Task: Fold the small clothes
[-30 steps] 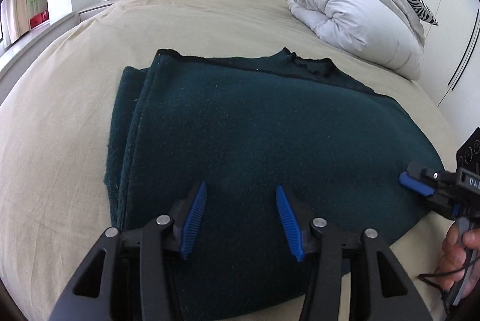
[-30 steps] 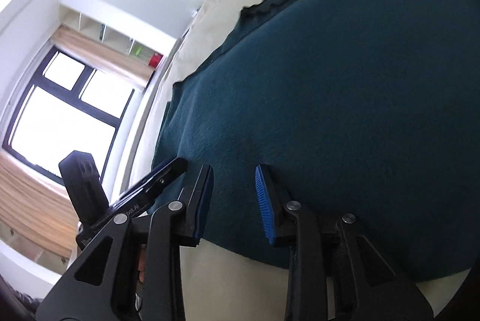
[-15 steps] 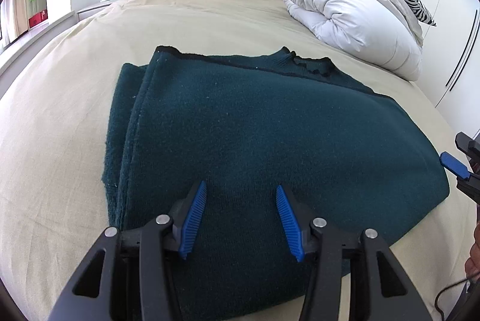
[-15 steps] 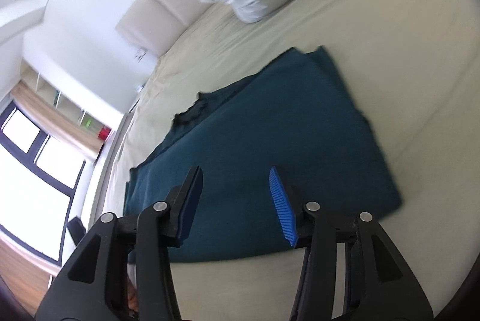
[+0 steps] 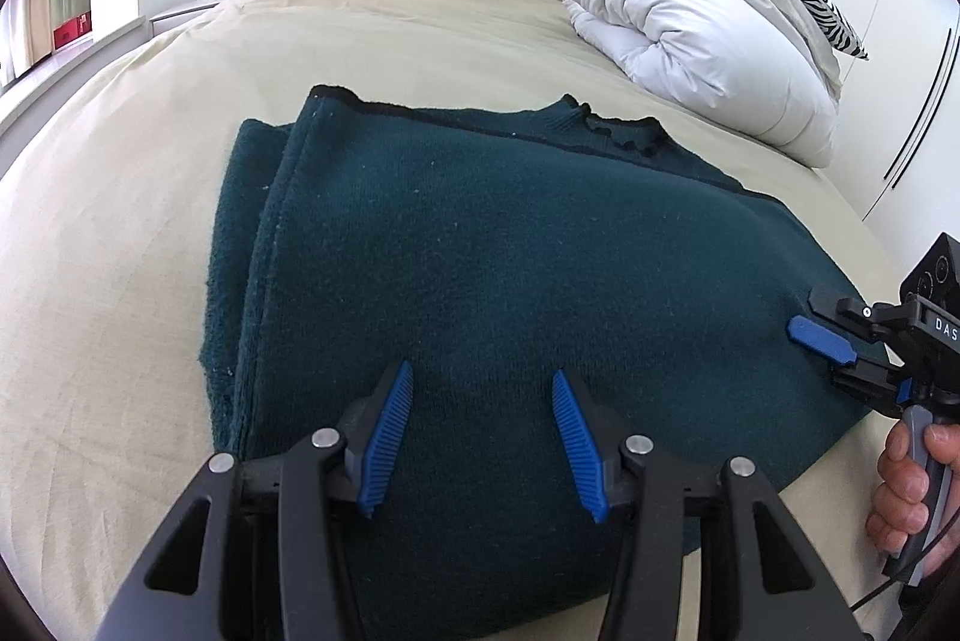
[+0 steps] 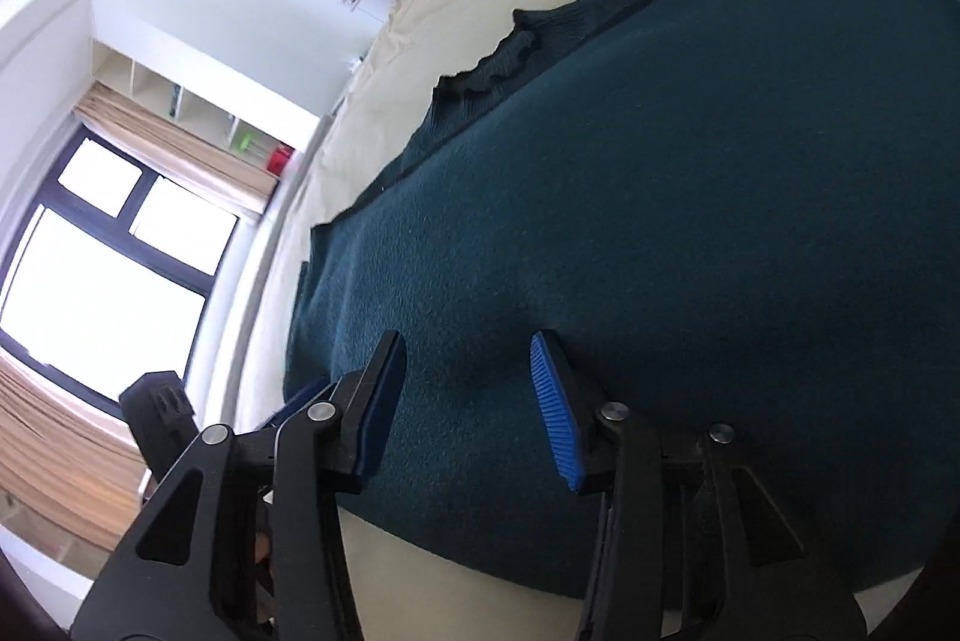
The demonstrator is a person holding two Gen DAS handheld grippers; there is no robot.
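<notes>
dark green sweater [image 5: 510,281] lay flat on the bed [image 5: 120,233], already folded at least once, layers stacked at its left edge. left tongs [image 5: 480,437] spread above it, empty. right tongs [image 6: 468,401] just narrowed, gap showing, nothing pinched. further folding judged pending.

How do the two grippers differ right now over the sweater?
The left gripper hovers above the near middle of the dark green sweater, jaws apart and empty. The right gripper comes in from the sweater's right edge, and its jaws, narrower than the left's, have just been closing with no cloth visibly pinched. A hand shows on the right one's handle only. Both have blue pads and point down at the sweater.
</notes>
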